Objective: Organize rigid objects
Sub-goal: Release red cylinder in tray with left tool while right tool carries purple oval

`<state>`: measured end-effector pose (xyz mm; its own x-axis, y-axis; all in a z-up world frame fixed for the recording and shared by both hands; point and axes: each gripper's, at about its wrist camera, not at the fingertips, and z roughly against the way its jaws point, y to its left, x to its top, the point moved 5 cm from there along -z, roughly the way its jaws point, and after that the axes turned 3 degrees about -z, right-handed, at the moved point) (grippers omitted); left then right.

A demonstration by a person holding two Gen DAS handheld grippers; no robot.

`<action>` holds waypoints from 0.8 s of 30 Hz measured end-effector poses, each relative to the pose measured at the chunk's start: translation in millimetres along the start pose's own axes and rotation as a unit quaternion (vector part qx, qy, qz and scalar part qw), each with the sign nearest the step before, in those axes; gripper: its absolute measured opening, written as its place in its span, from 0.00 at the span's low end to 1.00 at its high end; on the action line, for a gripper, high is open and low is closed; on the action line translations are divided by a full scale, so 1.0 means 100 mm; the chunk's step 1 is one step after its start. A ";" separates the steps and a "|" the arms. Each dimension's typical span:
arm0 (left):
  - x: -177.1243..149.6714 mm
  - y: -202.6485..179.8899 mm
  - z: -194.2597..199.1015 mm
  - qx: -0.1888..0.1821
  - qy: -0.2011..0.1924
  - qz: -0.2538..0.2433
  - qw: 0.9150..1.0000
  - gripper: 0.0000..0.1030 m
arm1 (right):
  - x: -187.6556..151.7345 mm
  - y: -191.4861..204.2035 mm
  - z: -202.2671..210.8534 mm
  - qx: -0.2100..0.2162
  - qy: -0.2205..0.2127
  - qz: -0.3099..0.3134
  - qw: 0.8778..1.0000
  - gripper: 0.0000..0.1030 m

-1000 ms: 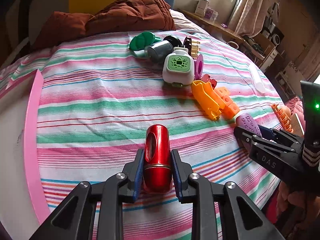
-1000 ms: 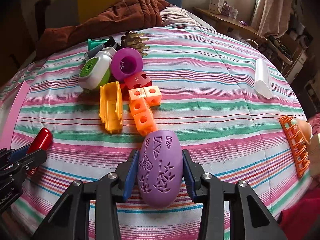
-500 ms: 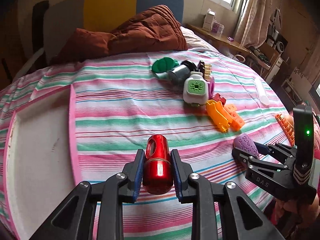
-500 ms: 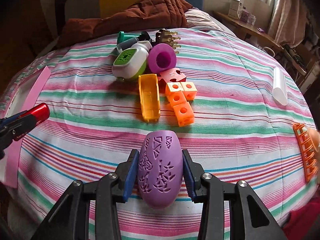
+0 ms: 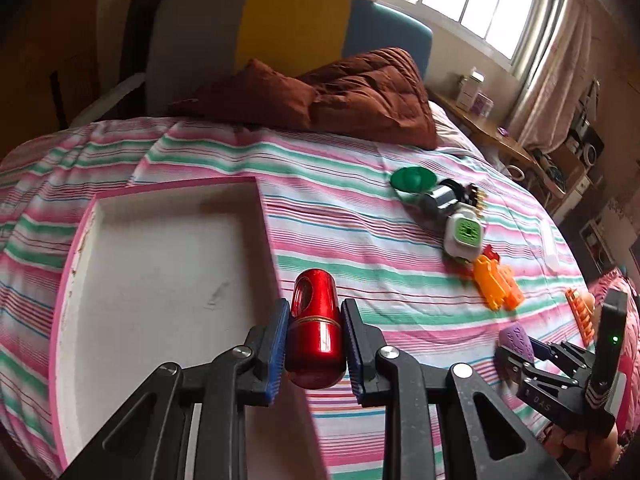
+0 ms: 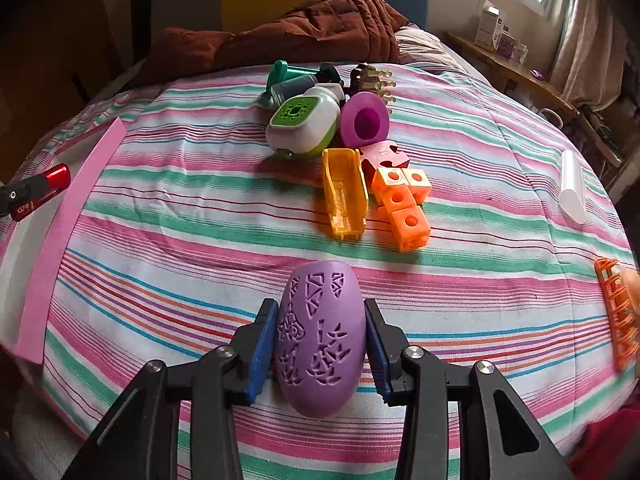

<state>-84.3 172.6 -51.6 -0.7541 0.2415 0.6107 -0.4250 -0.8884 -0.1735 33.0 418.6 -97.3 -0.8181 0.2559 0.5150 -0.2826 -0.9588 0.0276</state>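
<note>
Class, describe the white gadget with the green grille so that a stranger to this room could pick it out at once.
Start at the striped bedspread and find the toy cluster below the brown quilt. The white gadget lies at the cluster's left front, beside the magenta cup. Unlike its neighbours, it has a square green grille.

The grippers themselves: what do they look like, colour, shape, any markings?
Both the left gripper and right gripper are matte black angular plastic with triangular cut-outs, silver pivot bolts and blue ribbed finger pads. The right one carries white "DAS" lettering and a green light.
</note>
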 end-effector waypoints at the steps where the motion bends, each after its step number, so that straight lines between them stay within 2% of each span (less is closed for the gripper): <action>1: 0.00 0.07 -0.01 0.003 0.001 0.005 1.000 0.25 | 0.01 0.01 0.01 0.000 0.000 -0.001 1.000 0.41; 11: 0.04 0.71 -0.13 0.039 0.010 0.044 0.998 0.25 | 0.07 0.25 0.13 -0.014 -0.010 0.019 1.000 0.41; 24: 0.19 1.49 -0.48 0.095 0.026 0.088 0.991 0.25 | 0.13 0.62 0.25 0.009 -0.010 0.015 1.000 0.41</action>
<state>-186.3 63.2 -102.8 -0.8356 0.0914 0.5417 -0.1863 -0.9748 -0.1230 17.5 359.1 -67.6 -0.8156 0.2256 0.5329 -0.2492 -0.9680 0.0284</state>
